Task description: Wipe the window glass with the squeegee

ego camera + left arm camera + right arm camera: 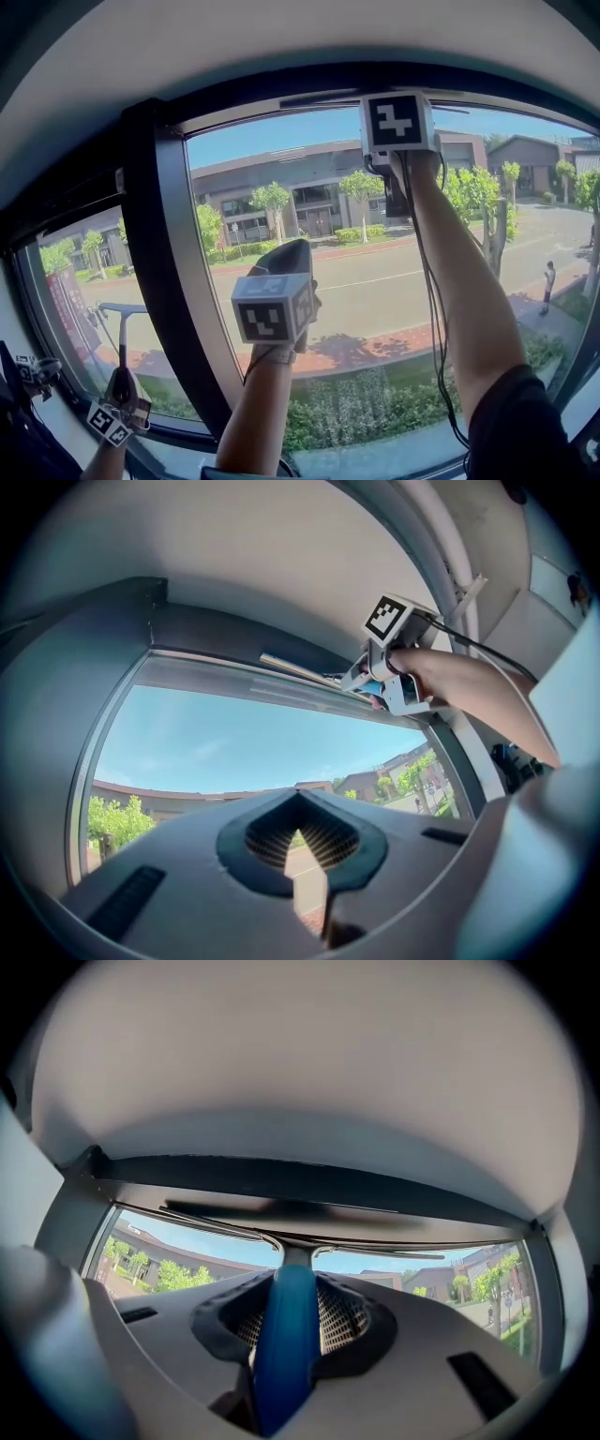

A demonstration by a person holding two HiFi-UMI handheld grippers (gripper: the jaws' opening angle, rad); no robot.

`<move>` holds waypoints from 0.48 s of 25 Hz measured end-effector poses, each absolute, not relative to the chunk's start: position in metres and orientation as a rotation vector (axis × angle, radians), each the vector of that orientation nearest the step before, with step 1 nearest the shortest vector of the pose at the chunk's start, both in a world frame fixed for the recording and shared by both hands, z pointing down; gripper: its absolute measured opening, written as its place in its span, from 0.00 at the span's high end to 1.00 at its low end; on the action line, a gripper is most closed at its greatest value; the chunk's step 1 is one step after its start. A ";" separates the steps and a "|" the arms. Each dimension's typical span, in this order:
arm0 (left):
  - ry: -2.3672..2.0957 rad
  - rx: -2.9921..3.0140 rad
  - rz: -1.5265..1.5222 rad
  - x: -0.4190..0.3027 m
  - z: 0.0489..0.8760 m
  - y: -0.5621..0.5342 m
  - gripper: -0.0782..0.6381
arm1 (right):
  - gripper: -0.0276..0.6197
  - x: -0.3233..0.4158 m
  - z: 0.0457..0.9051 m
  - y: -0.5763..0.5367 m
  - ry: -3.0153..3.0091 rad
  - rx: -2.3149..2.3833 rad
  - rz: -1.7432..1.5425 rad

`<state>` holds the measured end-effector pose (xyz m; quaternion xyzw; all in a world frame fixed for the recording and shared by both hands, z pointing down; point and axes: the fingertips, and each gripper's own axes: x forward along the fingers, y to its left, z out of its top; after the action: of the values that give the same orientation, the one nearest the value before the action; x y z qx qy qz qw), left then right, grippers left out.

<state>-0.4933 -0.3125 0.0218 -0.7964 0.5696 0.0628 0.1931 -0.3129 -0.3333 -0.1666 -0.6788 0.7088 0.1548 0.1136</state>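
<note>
One squeegee (281, 1344), blade up, crosswise

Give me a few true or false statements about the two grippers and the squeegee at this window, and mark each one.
1. The right gripper is shut on the blue handle of the squeegee. True.
2. The squeegee's blade lies along the bottom edge of the window glass. False: it lies along the top edge, just under the frame.
3. The left gripper holds a cloth. False: its jaws are together with nothing between them.
4. In the head view the left gripper is lower than the right gripper. True.
</note>
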 end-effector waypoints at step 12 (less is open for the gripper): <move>1.577 -2.255 0.168 -0.489 0.039 -0.299 0.89 | 0.77 -0.328 -0.164 -0.324 2.102 -1.974 0.512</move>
<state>-0.4886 -0.2992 0.0389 -0.8029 0.5615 0.0600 0.1911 -0.3279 -0.3241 -0.1637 -0.6702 0.7137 0.1740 0.1063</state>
